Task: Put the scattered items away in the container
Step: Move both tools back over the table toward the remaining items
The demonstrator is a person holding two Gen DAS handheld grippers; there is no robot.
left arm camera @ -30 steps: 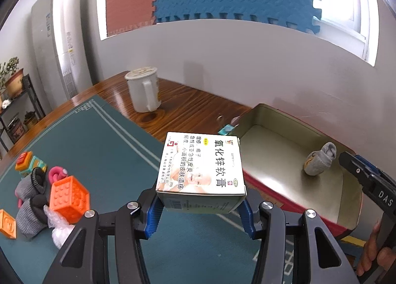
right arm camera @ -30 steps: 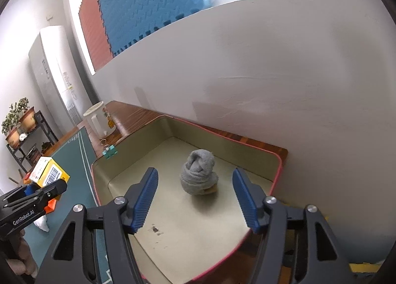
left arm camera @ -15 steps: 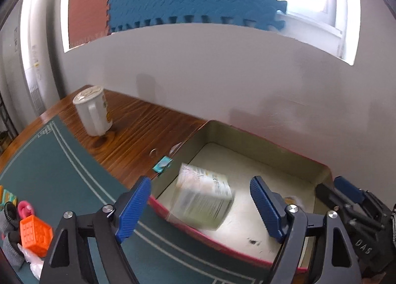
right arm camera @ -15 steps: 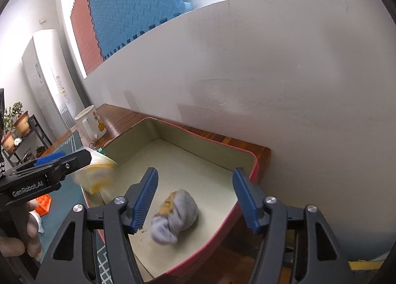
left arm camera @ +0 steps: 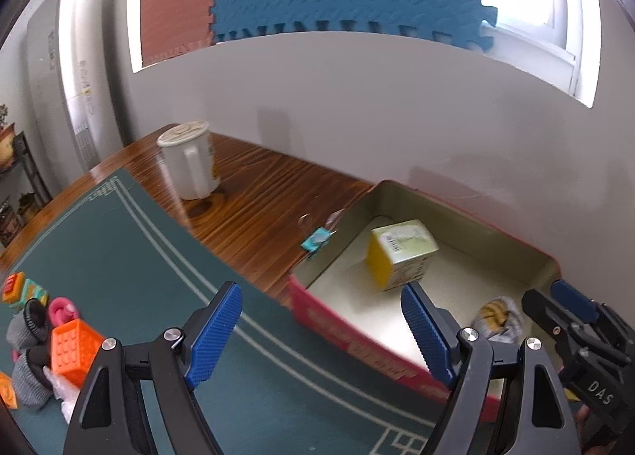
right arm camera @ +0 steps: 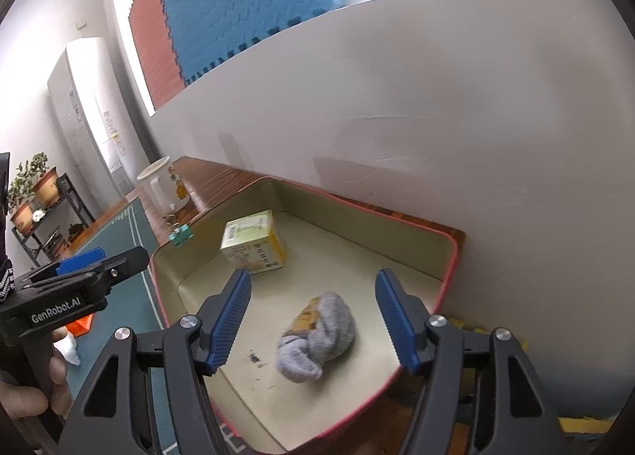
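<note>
In the tin container (right arm camera: pixel 446 256), the medicine box (right arm camera: pixel 254 246) lies at 11 o'clock of the rolled sock (right arm camera: pixel 315 338); the binder clip (right arm camera: pixel 180 235) sits outside, at 9 o'clock.

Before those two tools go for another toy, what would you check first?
1. Left tool empty and open: ok.
2. Right tool empty and open: ok.
3. Medicine box resting inside the tin: ok, though tilted.
4. Rolled sock inside the tin: ok.
5. Items left on the green mat: not ok; the orange block, grey socks and pink toy wait there.
6. Teal clip by the tin's edge: not ok, outside it.
</note>
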